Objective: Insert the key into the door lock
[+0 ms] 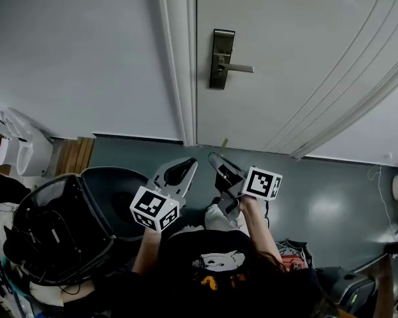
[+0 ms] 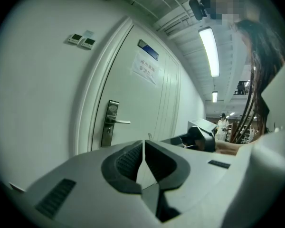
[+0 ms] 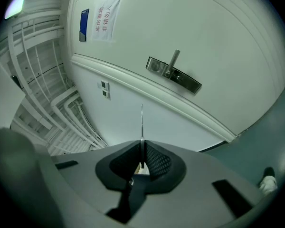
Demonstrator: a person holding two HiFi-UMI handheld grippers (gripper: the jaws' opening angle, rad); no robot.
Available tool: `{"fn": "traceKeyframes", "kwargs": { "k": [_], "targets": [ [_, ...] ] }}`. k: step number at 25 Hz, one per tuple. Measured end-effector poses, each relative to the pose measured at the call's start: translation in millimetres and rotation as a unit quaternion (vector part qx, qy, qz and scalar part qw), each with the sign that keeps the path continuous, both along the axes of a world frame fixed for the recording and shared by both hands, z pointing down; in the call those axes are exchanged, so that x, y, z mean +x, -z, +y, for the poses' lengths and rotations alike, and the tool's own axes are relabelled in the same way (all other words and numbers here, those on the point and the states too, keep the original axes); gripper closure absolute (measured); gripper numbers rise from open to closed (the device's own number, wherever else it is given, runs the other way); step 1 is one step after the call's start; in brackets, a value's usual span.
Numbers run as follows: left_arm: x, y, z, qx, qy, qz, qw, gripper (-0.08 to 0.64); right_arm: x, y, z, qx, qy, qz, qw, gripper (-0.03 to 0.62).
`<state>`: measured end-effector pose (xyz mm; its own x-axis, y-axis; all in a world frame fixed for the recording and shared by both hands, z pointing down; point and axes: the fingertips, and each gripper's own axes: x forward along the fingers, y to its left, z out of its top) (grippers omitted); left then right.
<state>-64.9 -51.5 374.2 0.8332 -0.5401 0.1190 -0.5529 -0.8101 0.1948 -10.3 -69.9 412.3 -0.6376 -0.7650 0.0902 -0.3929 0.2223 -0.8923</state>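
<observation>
Door (image 1: 298,58) ahead; key (image 3: 142,120) (right tongs (image 3: 142,147))

A white wall (image 1: 73,52) fills the upper left. Two small switch panels (image 2: 83,40) sit high on the wall. At the wall's foot a dark skirting strip (image 1: 139,137) meets the grey-green floor (image 1: 331,197). A slatted wooden board (image 1: 73,155) lies against the wall's base, with white containers (image 1: 16,144) just left of it. Farther out from the wall stands a black bag (image 1: 53,234), touching a black rounded shell (image 1: 116,197). Right of the wall hang a paper notice (image 2: 145,66) and, above it, a blue plate (image 2: 147,50). A ceiling strip light (image 2: 209,51) glows far right of the wall.
</observation>
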Motion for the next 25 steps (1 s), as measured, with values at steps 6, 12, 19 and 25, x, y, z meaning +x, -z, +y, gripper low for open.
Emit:
{"fn": "traceKeyframes", "kwargs": {
  "k": [6, 12, 19, 25],
  "targets": [
    [35, 2, -43, -0.004, 0.012, -0.011, 0.9999, 0.540, 37, -2, -52, -0.006, 0.007, -0.014, 1.000, 0.571],
    [62, -6, -76, -0.010, 0.027, -0.034, 0.9990, 0.540, 62, -9, -90, -0.010, 0.023, -0.031, 0.999, 0.571],
    [79, -5, -90, 0.001, 0.037, -0.044, 0.9983, 0.540, 69, -12, -104, -0.004, 0.042, -0.041, 0.998, 0.571],
    [96, -2, -96, 0.004, 0.036, -0.053, 0.9979, 0.540, 78, -10, -112, -0.001, 0.052, -0.046, 0.998, 0.571]
  ]
}}
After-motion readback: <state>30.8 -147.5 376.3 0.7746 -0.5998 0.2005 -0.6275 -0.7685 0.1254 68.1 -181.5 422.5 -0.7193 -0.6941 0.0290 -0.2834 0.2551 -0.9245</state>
